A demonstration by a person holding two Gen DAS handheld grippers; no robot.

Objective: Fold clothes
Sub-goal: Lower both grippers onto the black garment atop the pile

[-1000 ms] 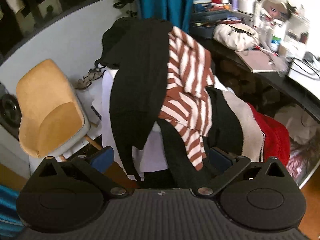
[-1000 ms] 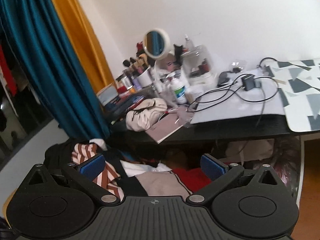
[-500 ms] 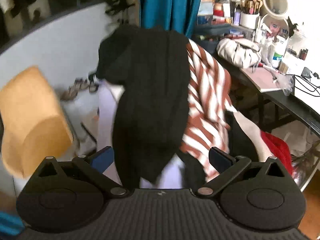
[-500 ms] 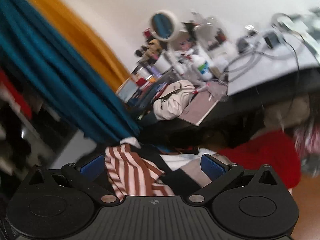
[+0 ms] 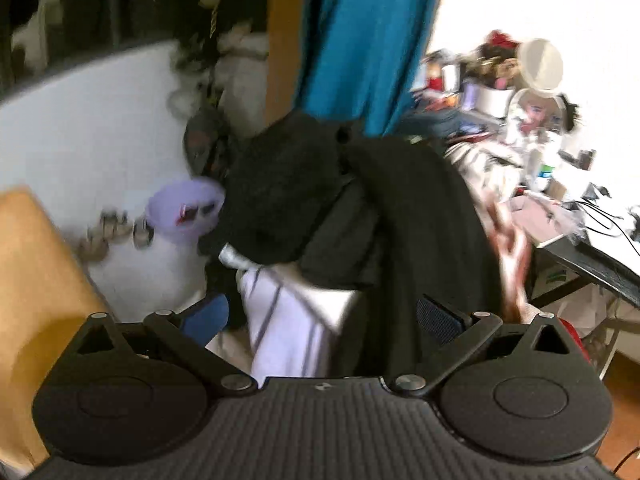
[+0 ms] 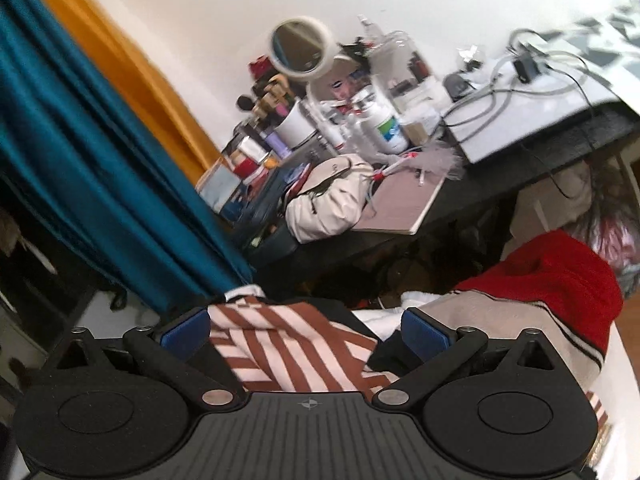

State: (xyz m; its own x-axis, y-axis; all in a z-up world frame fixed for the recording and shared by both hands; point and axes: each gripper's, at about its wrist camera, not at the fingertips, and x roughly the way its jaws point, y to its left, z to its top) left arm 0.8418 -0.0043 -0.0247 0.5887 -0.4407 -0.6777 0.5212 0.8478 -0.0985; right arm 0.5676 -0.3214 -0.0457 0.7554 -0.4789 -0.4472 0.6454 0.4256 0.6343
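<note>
Two hand-held grippers face a heap of clothes, and neither grasps anything. In the left wrist view, a mustard-yellow upholstered chair (image 5: 36, 280) fills the left edge, beside a blurred lilac round container (image 5: 184, 212). The left gripper (image 5: 322, 314) has its blue-padded fingers spread wide, with a white garment with thin dark stripes (image 5: 288, 320) lying between them and a black knitted garment (image 5: 320, 200) draped over the pile above it; motion blur makes it hard to say whether a pad touches cloth. In the right wrist view, a teal curtain (image 6: 100, 168) hangs at left. The right gripper (image 6: 306, 334) is likewise released, its jaws apart around a rust-and-white striped shirt (image 6: 292, 352). Right of it lie a beige garment with dark trim (image 6: 500, 320) and a red knitted garment (image 6: 560, 280), below a cluttered black desk (image 6: 520, 168).
</note>
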